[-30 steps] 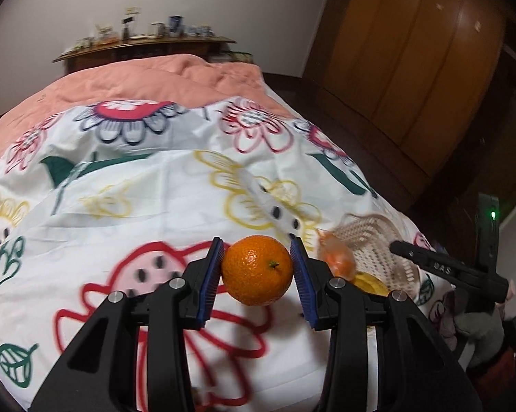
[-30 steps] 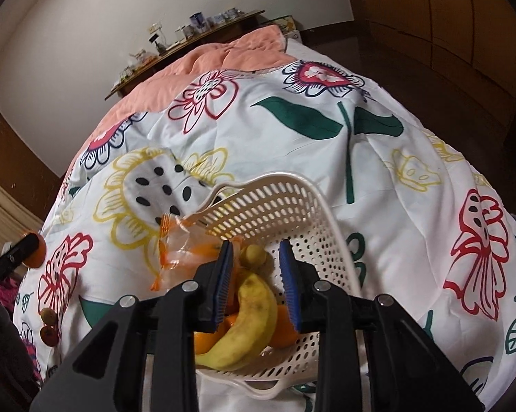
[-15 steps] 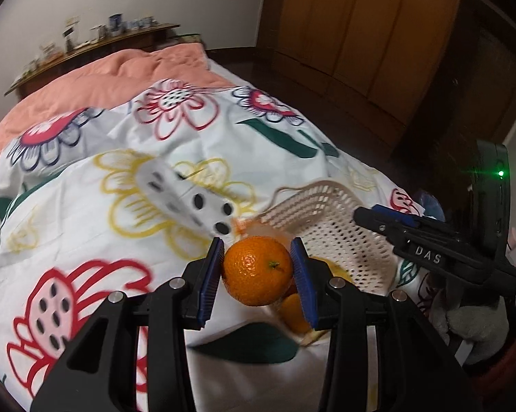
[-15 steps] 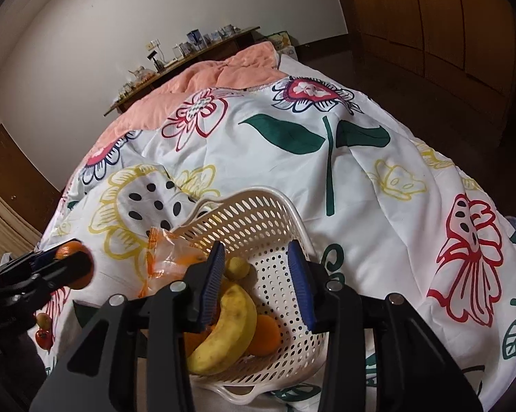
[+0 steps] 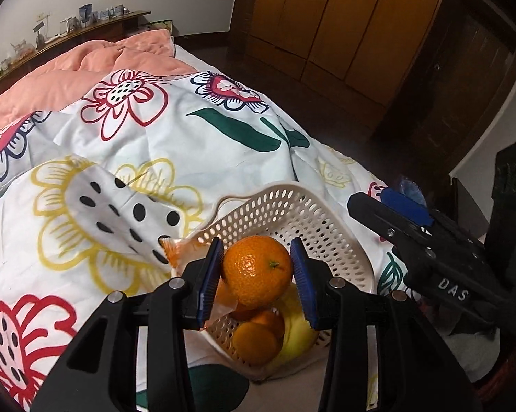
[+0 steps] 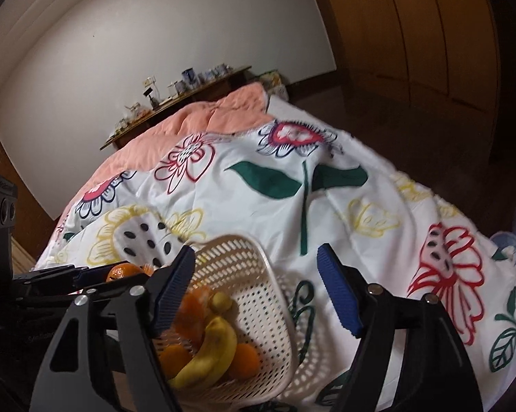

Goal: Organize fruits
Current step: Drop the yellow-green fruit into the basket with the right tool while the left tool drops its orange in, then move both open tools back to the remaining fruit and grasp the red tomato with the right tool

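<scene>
One round orange mandarin (image 5: pixel 256 270) is clamped between the blue pads of the left gripper (image 5: pixel 256 274), at lower centre of the frame, right above the white perforated plastic basket (image 5: pixel 340 240), so that it can be dropped among the fruits. The right gripper (image 6: pixel 254 292) is spread wide and empty.

The left wrist view looks forward and down along its fingers from the near edge of the bed (image 5: pixel 196 144), close above the white basket (image 5: pixel 330 237), facing the headboard end and the wooden wardrobe (image 5: pixel 343 24) beyond the bed's right edge. The right wrist view sits just right of it at that same near edge, tilted higher toward the wall (image 6: pixel 155 34). Both share the basket (image 6: pixel 258 274), the flowered duvet and the far shelf (image 6: pixel 175 103), and each catches the other gripper at its frame edge.
</scene>
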A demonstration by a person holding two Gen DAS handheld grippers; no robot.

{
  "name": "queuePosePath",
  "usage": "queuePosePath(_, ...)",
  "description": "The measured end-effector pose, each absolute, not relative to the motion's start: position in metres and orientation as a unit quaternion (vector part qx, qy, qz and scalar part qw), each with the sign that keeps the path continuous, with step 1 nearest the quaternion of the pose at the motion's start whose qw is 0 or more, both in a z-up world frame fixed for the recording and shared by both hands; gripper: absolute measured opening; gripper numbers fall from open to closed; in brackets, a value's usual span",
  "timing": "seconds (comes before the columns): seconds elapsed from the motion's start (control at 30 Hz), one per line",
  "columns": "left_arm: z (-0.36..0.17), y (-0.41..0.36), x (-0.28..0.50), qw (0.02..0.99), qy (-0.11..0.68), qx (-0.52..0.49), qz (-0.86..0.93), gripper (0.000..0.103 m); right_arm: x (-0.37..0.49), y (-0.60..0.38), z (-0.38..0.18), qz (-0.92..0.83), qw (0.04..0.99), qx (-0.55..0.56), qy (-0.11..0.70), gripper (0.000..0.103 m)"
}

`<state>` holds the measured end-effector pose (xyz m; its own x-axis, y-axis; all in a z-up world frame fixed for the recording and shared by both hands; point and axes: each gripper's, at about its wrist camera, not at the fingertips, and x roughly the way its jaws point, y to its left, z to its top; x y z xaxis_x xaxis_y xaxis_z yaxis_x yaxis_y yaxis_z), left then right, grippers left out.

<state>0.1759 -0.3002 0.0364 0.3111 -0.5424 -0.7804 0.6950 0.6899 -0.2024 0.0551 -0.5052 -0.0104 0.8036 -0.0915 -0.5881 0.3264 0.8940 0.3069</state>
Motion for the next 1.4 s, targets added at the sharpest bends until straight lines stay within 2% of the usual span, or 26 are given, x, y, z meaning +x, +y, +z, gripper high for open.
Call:
queuePosePath(0.13,0.034,-0.303,0.179,0.801,0.450,0.078,-0.387,0.042,0.055,-0.507,-0.008,-0.123,0.927,0.205,0.290,0.074)
queuePosePath(0.17,0.035,-0.303,0.179,0.800,0.451,0.074,-0.389,0.049,0.054,-0.508,-0.008,-0.123,0.926,0.207,0.289,0.074)
queuePosePath(0.2,0.036,-0.301,0.180,0.802,0.448,0.068,-0.388,0.060,0.054,-0.508,-0.007,-0.124,0.927,0.208,0.288,0.074)
queuePosePath(0.23,0.037,-0.299,0.180,0.805,0.445,0.064,-0.386,0.062,0.054,-0.507,-0.006,-0.124,0.927,0.207,0.287,0.074)
queuePosePath(0.6,0.049,-0.283,0.182,0.831,0.421,0.053,-0.360,0.065,0.055,-0.499,-0.004,-0.114,0.926,0.208,0.293,0.074)
queuePosePath(0.9,0.068,-0.252,0.175,0.872,0.375,0.069,-0.308,0.081,0.065,-0.485,-0.006,-0.083,0.916,0.230,0.318,0.074)
queuePosePath(1.4,0.081,-0.141,0.179,0.904,0.369,-0.007,-0.217,0.081,0.080,-0.408,0.009,0.025,0.920,0.189,0.342,0.074)
